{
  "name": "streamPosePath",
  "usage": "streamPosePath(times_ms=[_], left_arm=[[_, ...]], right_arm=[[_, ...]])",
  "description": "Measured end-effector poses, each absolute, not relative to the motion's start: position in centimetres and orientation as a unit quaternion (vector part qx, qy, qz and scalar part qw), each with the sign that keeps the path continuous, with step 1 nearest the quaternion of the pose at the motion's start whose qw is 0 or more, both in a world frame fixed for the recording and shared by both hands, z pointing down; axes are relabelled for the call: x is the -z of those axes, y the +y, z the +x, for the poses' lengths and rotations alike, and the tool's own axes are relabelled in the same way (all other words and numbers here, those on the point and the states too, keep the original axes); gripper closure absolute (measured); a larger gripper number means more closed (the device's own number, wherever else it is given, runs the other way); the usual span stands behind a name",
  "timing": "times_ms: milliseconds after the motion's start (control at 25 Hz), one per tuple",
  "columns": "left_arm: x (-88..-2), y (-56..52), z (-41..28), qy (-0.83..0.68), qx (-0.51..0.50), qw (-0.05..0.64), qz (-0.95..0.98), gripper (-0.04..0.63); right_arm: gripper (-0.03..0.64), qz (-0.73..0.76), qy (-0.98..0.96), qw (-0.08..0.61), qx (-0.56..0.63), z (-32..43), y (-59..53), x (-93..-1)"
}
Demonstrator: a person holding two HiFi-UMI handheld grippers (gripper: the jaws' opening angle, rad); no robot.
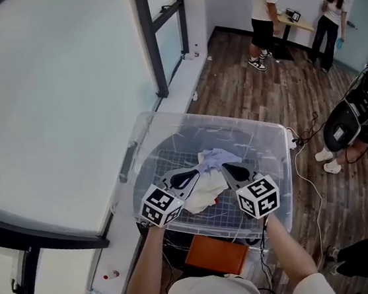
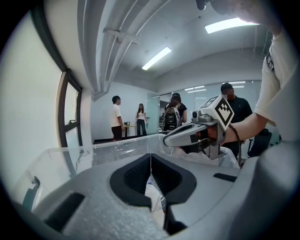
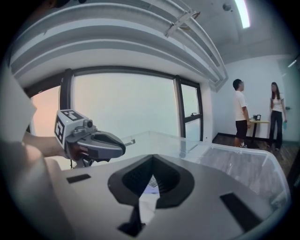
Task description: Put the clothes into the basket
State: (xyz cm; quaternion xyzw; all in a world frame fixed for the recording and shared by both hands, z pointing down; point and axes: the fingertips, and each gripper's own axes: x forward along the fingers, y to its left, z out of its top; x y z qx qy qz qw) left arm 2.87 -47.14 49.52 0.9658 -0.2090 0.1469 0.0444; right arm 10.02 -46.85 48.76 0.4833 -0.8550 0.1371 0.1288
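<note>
A clear plastic basket (image 1: 276, 165) stands in front of me, below the head view's middle. A white and pale lilac garment (image 1: 209, 181) hangs bunched over its ribbed floor. My left gripper (image 1: 194, 174) pinches the cloth's left side and my right gripper (image 1: 226, 168) pinches its right side, tips close together. In the left gripper view the jaws (image 2: 151, 157) are shut, with white cloth (image 2: 153, 194) showing behind them, and the right gripper (image 2: 166, 139) is just ahead. The right gripper view shows shut jaws (image 3: 153, 159) with cloth (image 3: 149, 206) under them.
A large window with a dark frame (image 1: 148, 41) and a white sill fill the left. An orange object (image 1: 217, 253) lies under the basket's near edge. Two people (image 1: 261, 7) stand by a small table at the back right. Cables (image 1: 311, 180) run over the wood floor.
</note>
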Motion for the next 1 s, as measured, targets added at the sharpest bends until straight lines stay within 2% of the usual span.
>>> streamPosePath(times_ms=[440,1000], left_arm=[[-49.3,-46.1,3.6,-0.195,-0.146,0.047,0.969,0.581],[-48.8,-45.8,3.0,-0.191,-0.149,0.044,0.969,0.581]], right_arm=[[0.6,0.501,-0.844,0.123,-0.146,12.2,-43.2,-48.2],[0.601,0.499,-0.841,0.146,-0.152,11.1,-43.5,-49.0]])
